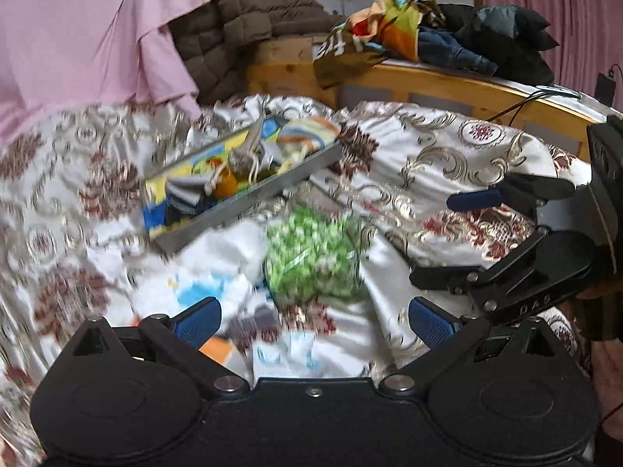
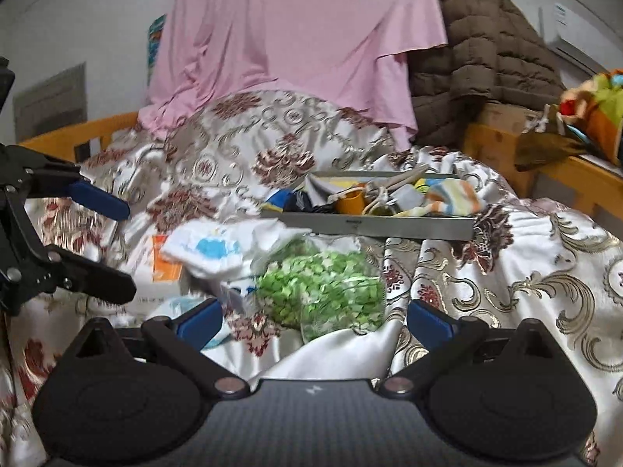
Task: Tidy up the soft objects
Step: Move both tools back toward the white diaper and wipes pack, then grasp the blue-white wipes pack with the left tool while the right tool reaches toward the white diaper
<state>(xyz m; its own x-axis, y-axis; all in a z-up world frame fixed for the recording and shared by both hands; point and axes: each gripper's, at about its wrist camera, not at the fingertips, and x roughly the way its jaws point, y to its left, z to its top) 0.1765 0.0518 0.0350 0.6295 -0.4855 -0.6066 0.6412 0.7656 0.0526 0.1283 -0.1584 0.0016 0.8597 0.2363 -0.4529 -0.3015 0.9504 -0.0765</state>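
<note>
A clear bag of green and white bits (image 1: 315, 257) (image 2: 323, 292) lies on the patterned bedspread (image 1: 447, 148) (image 2: 525, 272). White cloths with blue print (image 1: 210, 284) (image 2: 218, 249) lie to its left. A grey tray (image 1: 249, 198) (image 2: 370, 227) behind holds several colourful soft items. My left gripper (image 1: 313, 317) is open and empty just before the bag; it also shows in the right wrist view (image 2: 124, 249). My right gripper (image 2: 311, 321) is open and empty, its jaws on either side of the bag's near end; it also shows in the left wrist view (image 1: 432, 237).
A pink sheet (image 1: 97, 31) (image 2: 296, 39) and a brown quilted jacket (image 1: 249, 11) (image 2: 479, 62) hang behind. A wooden bed frame (image 1: 447, 89) (image 2: 576, 179) carries a pile of colourful and dark clothes (image 1: 428, 31). An orange packet (image 2: 165, 264) lies among the cloths.
</note>
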